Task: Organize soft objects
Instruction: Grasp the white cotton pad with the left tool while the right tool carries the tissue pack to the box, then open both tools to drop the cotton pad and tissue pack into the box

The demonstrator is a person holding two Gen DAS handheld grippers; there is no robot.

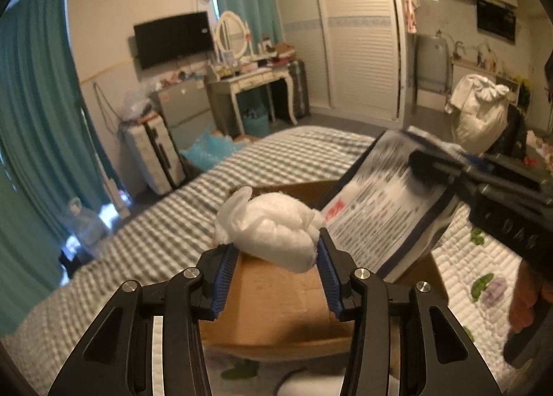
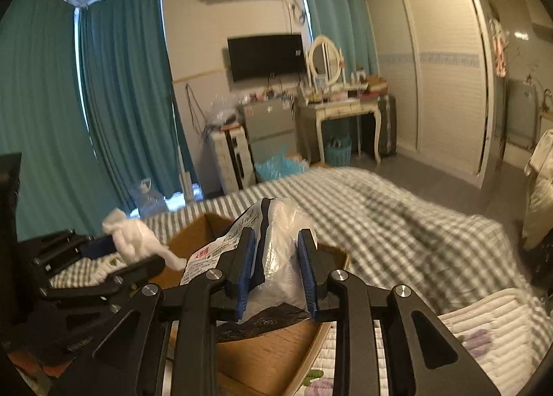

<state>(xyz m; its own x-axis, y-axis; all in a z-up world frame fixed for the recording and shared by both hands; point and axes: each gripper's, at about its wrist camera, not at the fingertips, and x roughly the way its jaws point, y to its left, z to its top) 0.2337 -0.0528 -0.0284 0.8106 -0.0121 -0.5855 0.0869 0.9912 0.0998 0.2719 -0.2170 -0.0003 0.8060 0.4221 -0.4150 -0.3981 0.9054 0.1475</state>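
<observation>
My left gripper (image 1: 274, 251) is shut on a white fluffy cotton wad (image 1: 273, 230) and holds it above an open cardboard box (image 1: 276, 306) on the bed. My right gripper (image 2: 278, 257) is shut on a plastic package (image 2: 276, 251) of white soft filling with printed text, also above the box (image 2: 273, 358). In the left wrist view the package (image 1: 383, 213) hangs at the right, tilted, held by the right gripper (image 1: 432, 168). In the right wrist view the left gripper (image 2: 114, 251) and cotton wad (image 2: 138, 240) are at the left.
The box stands on a bed with a grey checked blanket (image 1: 166, 230) and a white quilted floral cover (image 1: 484, 275). Beyond the bed are a dressing table (image 2: 345, 109), suitcases (image 2: 231, 157), teal curtains (image 2: 114, 102) and a sliding wardrobe (image 2: 442, 67).
</observation>
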